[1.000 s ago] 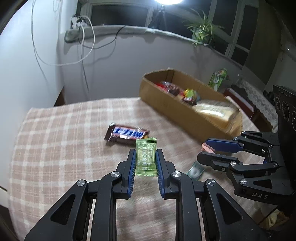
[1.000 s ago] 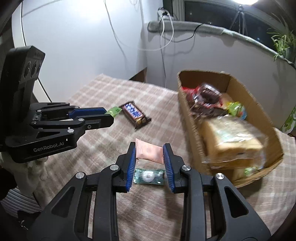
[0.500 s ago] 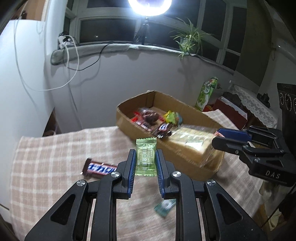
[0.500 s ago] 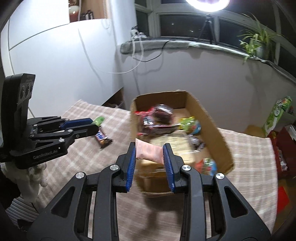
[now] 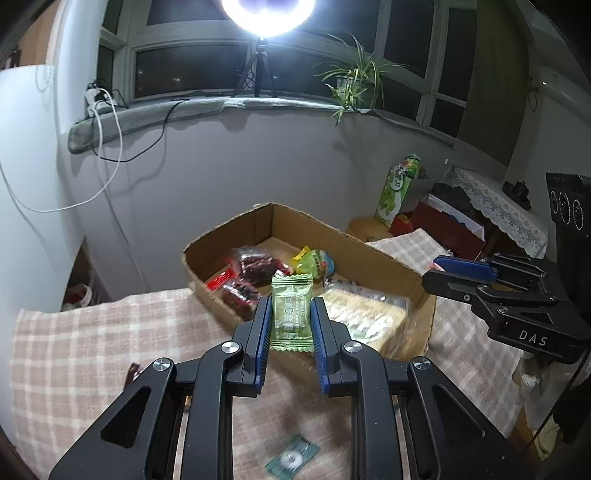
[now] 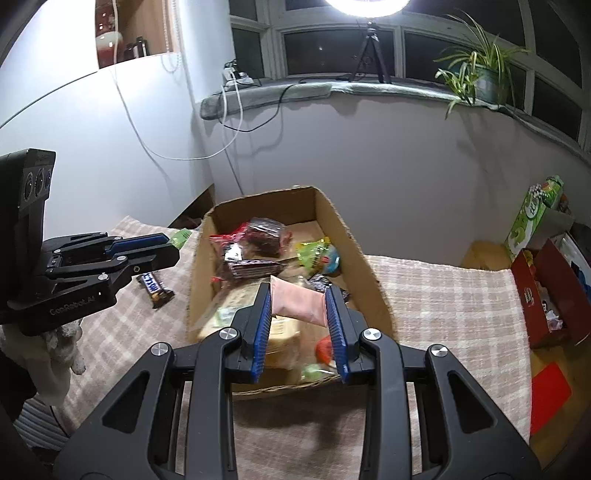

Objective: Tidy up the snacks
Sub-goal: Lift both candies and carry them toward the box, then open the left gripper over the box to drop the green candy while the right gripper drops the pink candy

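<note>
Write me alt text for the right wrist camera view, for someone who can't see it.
The right claw grips a pink snack packet above an open cardboard box already holding assorted snacks. At left, the left claw holds a green packet over a checked tablecloth, where a chocolate bar lies.

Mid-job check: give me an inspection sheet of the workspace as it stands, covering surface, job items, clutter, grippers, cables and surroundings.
Surface: checked tablecloth over the table.
Job's things: open cardboard box holding several snacks; chocolate bar and a small dark green packet lying on the cloth.
Clutter: nothing seen on the cloth beyond the snacks.
Grippers: left hand-held gripper shut on a green sachet; right hand-held gripper shut on a pink packet, above the box.
Cables: white cable and black cable hang from the windowsill.
Surroundings: ring light, potted plant, green carton.
</note>
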